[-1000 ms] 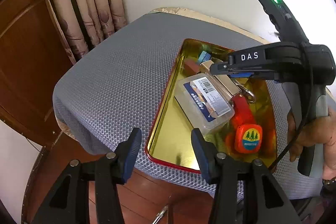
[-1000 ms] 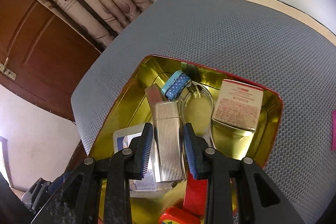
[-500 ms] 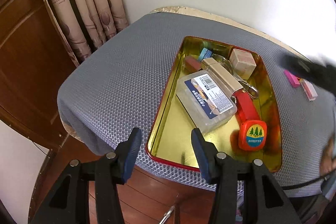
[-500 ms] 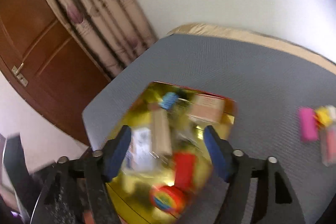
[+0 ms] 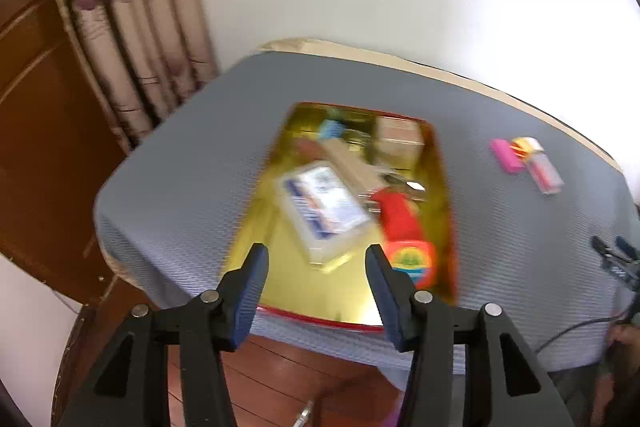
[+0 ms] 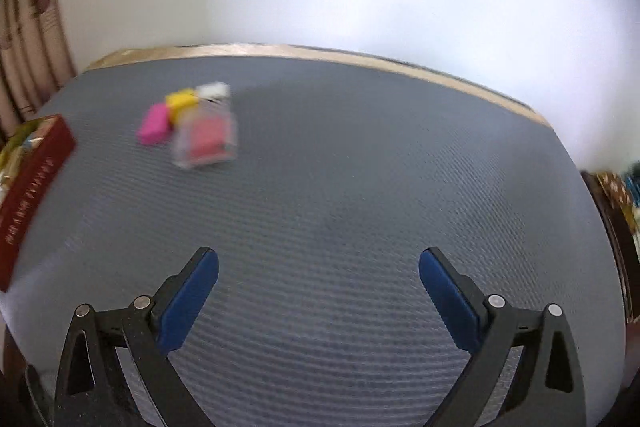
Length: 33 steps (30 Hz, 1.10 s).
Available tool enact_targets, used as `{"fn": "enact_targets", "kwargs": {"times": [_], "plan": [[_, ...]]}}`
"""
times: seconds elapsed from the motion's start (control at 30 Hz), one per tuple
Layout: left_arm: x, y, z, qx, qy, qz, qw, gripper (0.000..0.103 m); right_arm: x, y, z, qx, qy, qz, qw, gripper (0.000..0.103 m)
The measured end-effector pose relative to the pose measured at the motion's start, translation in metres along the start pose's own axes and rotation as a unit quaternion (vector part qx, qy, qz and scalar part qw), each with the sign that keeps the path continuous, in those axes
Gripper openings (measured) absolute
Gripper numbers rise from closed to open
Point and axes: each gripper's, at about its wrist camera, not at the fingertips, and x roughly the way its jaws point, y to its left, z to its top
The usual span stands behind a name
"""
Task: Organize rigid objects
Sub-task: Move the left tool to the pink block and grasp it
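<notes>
Having released the ribbed metal case into the tray (image 5: 444,195), the right gripper (image 6: 318,301) now faces the pink block (image 6: 154,125), jaws wide apart and empty. The left gripper (image 5: 316,291) also hangs apart, empty. The next pick is probably that blurred cluster.

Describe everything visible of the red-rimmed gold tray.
The tray is a shallow rectangular tin, shiny gold inside, with a red rim and a red outer wall bearing gold lettering too blurred to read. It lies flat on the grey mesh mat. Inside lie a clear labelled box, a red tape measure, a tan box and smaller blurred items. Neither hand-held gripper touches it.
</notes>
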Motion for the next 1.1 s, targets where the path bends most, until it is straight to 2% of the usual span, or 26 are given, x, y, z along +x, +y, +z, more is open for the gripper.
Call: {"fn": "enact_targets", "kwargs": {"times": [0.1,0.2,0.33,0.53,0.83,0.97,1.1], "plan": [[0.003,-0.029,0.010,0.010,0.024,-0.038,0.9989,0.052,0.000,-0.011,-0.003,0.022,-0.001,0.027,0.999,0.100],[0.007,-0.060,0.019,0.022,0.039,-0.060,0.9972,0.052,-0.003,-0.011,-0.006,0.022,-0.007,0.047,0.999,0.103],[0.018,-0.105,0.030,0.045,0.051,-0.078,0.9946,0.052,-0.008,-0.012,-0.006,0.034,-0.016,0.079,0.996,0.103],[0.063,-0.166,0.055,0.069,0.089,-0.101,0.9885,0.052,-0.010,-0.018,-0.006,0.038,-0.011,0.111,0.993,0.103],[0.129,-0.212,0.091,0.083,0.126,-0.099,0.9836,0.052,-0.017,-0.016,-0.007,0.024,-0.027,0.141,0.989,0.103],[0.154,-0.229,0.103,0.100,0.143,-0.105,0.9790,0.052,-0.019,-0.016,-0.007,0.027,-0.030,0.150,0.988,0.103],[0.180,-0.234,0.112,0.077,0.171,-0.127,0.9740,0.052,-0.020,-0.019,-0.008,0.030,-0.029,0.157,0.987,0.103]]}}
